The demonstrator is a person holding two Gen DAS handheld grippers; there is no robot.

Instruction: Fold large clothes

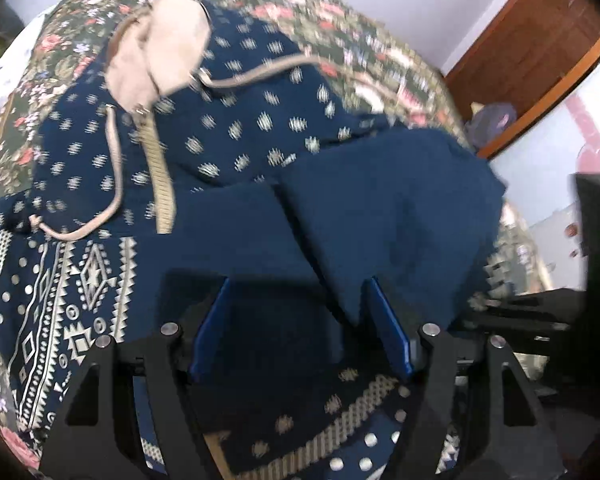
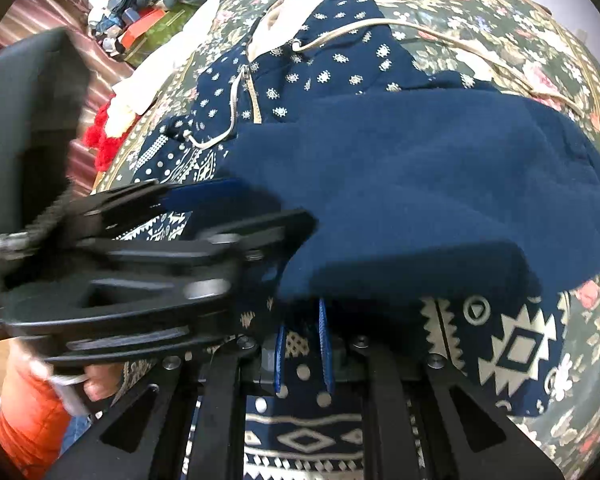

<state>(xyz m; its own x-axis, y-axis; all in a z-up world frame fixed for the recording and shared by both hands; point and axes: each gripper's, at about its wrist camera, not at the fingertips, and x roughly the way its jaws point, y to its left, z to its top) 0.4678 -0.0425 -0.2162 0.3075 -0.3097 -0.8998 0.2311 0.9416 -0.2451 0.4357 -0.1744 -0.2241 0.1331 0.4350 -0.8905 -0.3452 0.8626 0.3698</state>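
Left wrist view: my left gripper (image 1: 300, 328) hovers over a navy patterned hoodie (image 1: 236, 128) spread on a bed with a floral bedspread (image 1: 340, 16). Its jaws stand apart; dark cloth lies between and below them, but the blue pads do not look pressed on it. A plain navy flap (image 1: 380, 200), the garment's inner side, is already turned over onto the printed front. The hood and drawcords (image 1: 116, 168) lie loose toward the far end.

Right wrist view: my right gripper (image 2: 302, 344) has its jaws nearly closed, pinching the patterned hem at the near edge. The left gripper crosses in from the left, just beside the flap. I judge one fold is laid; the hood end and final folds remain.
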